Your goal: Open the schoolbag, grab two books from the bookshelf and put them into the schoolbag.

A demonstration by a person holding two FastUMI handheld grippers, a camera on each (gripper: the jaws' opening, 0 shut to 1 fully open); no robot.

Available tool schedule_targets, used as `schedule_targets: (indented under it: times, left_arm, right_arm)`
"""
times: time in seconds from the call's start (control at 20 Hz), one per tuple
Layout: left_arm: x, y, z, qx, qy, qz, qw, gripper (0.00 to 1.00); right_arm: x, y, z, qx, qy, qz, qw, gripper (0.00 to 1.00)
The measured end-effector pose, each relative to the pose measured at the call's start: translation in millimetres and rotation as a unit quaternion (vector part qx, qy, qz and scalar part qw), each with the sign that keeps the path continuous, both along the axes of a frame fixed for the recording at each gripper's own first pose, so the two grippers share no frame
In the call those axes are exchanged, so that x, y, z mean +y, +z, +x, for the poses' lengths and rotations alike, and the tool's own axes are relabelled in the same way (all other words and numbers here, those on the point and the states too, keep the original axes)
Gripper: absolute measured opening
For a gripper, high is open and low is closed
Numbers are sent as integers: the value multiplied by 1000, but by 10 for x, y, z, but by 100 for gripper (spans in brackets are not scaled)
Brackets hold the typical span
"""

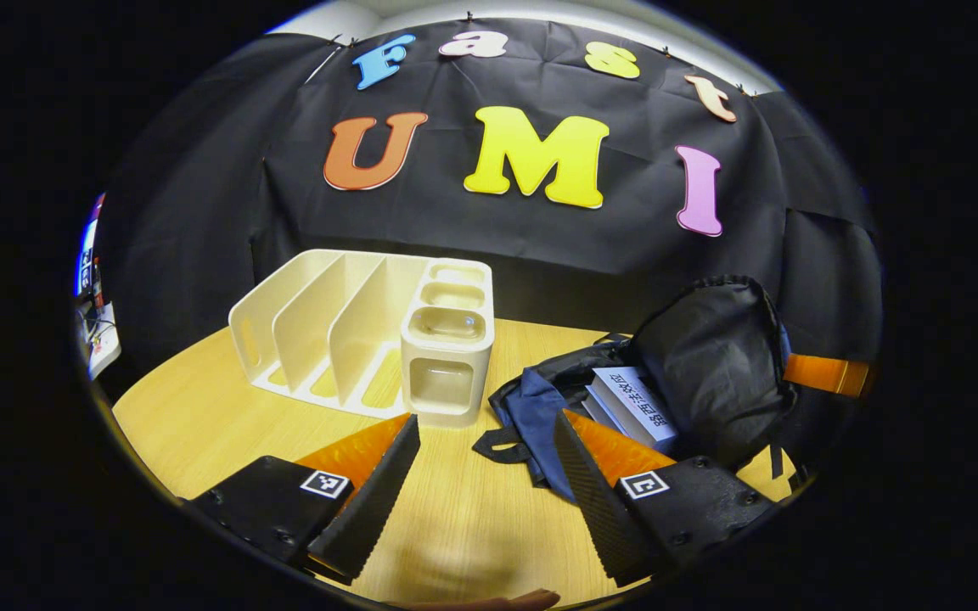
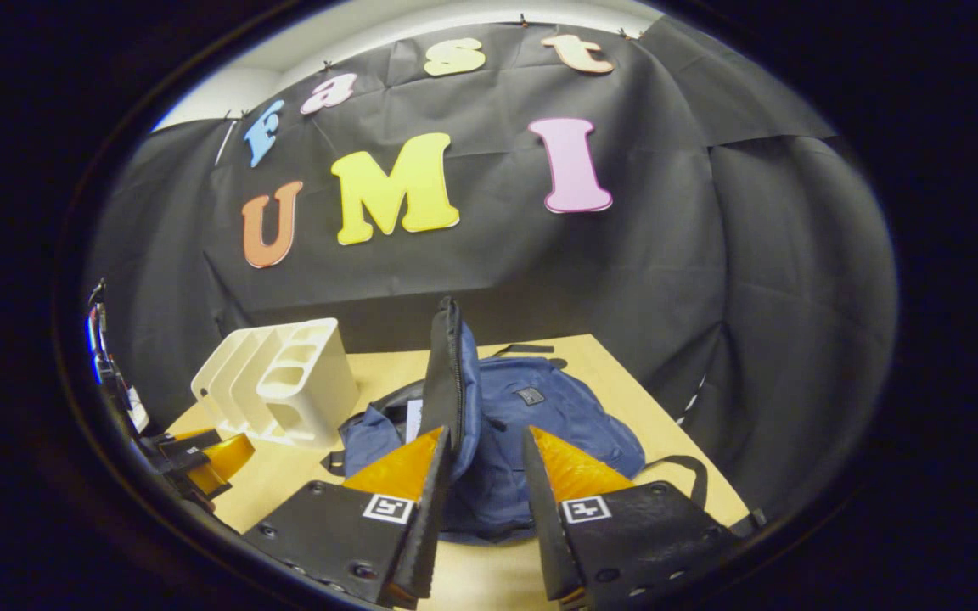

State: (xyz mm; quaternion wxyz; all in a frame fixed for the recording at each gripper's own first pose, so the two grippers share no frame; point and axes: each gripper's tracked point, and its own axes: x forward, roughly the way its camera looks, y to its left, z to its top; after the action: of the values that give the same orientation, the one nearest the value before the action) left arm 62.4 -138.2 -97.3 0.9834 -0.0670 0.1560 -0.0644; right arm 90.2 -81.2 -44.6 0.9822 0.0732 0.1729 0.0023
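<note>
Lying beyond right tongs: schoolbag.

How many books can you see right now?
2, both lying stacked inside the open schoolbag: the top book and a second book under it. The bookshelf slots look empty; more could hide deeper in the bag.

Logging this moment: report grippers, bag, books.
Left gripper open over table. Right gripper open beside raised flap, one finger touching. Schoolbag open, books inside. Bookshelf empty. Nothing blocking.
</note>
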Motion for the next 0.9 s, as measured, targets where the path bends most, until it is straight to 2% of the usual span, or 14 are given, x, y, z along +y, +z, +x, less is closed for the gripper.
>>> schedule_targets:
  times: [0.15,0.3,0.45,0.55,0.75,0.85,0.9]
  left_arm:
    - [113,60,-177,-17,3,8,1000,99]
    - [190,133,-381,-32,-5,12,999,99]
    - [295,251,-525,-50,-6,17,999,98]
    - [409,338,-637,-61,-5,20,998,99]
    - [606,591,-804,-86,-2,31,996,99]
    - [717,737,-853,-99,5,39,994,98]
    - [798,756,-874,-103,13,37,994,94]
  right_arm:
    - [37,-60,-165,-3,-8,0,1000,52]
    - [64,-105,-369,-3,-7,-17,1000,60]
    - [180,-42,-586,-20,5,-32,999,76]
    - [194,90,-712,-46,-1,-42,998,86]
    - [232,439,-953,-114,-21,-62,991,97]
    - [195,546,-1048,-136,-38,-65,988,96]
    - [190,599,-1104,-146,-45,-59,986,96]
